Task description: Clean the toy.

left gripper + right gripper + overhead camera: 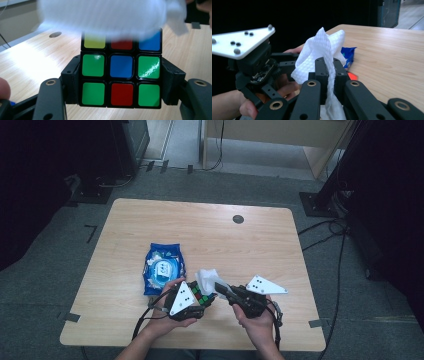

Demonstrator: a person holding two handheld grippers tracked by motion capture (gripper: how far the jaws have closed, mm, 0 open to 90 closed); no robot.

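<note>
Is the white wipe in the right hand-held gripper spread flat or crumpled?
Crumpled. The white wipe is pinched between the shut jaws of the right hand-held gripper and bunches into folds above them.

Glossy plastic puzzle cube [121, 72] under a soft, embossed paper wipe [319, 52] — matt pale wood-grain table [225, 245], shiny blue foil pack [162, 267].

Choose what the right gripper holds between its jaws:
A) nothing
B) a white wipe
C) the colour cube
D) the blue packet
B: in the right gripper view the jaws of the right gripper stand pressed together on a white wipe, while the cube sits in the left gripper.
</note>
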